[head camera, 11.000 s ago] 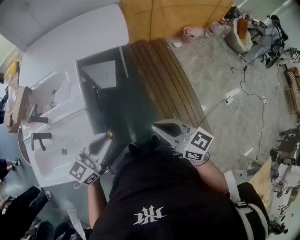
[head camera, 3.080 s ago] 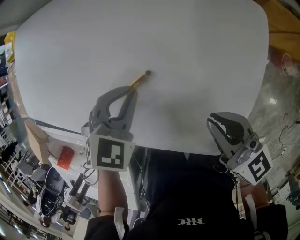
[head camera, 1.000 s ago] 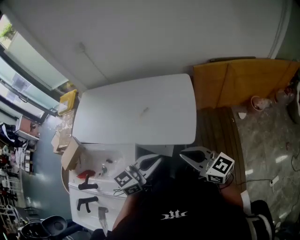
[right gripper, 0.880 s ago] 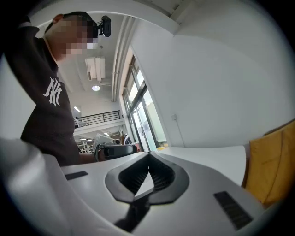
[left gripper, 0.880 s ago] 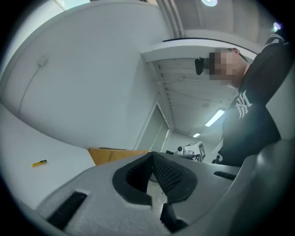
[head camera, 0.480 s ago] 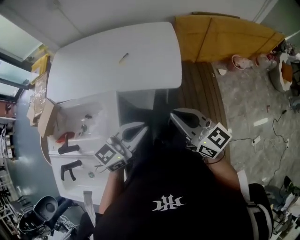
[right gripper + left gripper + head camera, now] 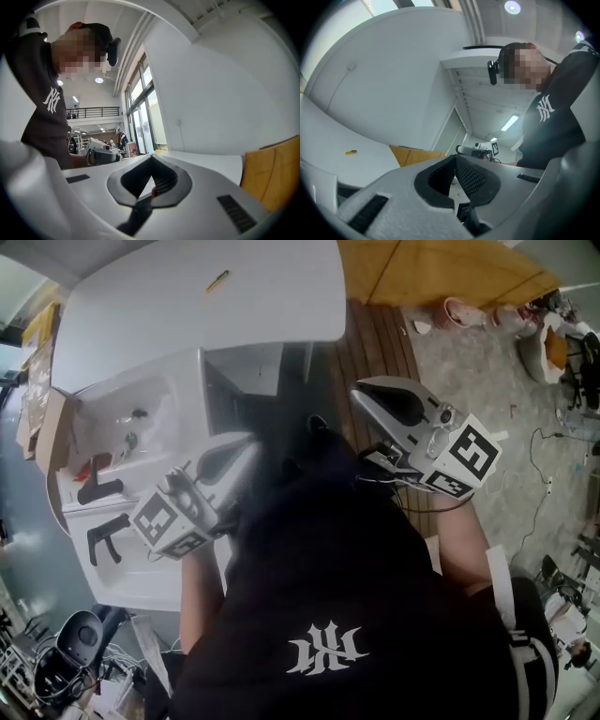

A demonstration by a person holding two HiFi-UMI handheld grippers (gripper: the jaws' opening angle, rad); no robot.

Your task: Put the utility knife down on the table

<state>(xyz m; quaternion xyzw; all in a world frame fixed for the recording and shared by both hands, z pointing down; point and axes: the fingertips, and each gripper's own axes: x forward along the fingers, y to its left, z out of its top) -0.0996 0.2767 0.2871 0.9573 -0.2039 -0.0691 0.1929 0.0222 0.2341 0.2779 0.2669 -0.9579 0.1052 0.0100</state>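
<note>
The yellow utility knife (image 7: 217, 280) lies on the white table (image 7: 281, 296), far off at the top of the head view; in the left gripper view the knife (image 7: 350, 152) is a small yellow mark on the table (image 7: 328, 136). My left gripper (image 7: 246, 442) is held close to my body, well short of the table, its jaws shut with nothing in them (image 7: 454, 157). My right gripper (image 7: 362, 390) is also held near my chest, shut and empty (image 7: 151, 160). Each gripper view shows the other gripper across from it.
A white washbasin unit (image 7: 141, 432) with black taps (image 7: 97, 489) stands between me and the table, a cardboard box (image 7: 45, 427) at its left. Wooden decking (image 7: 375, 343) and an orange board (image 7: 441, 268) lie to the right. Cables and clutter (image 7: 562, 324) cover the floor.
The knife, near the left gripper on the table 3 s ago, now lies alone. I have backed away; the table has slid toward the top and both grippers are drawn in.
</note>
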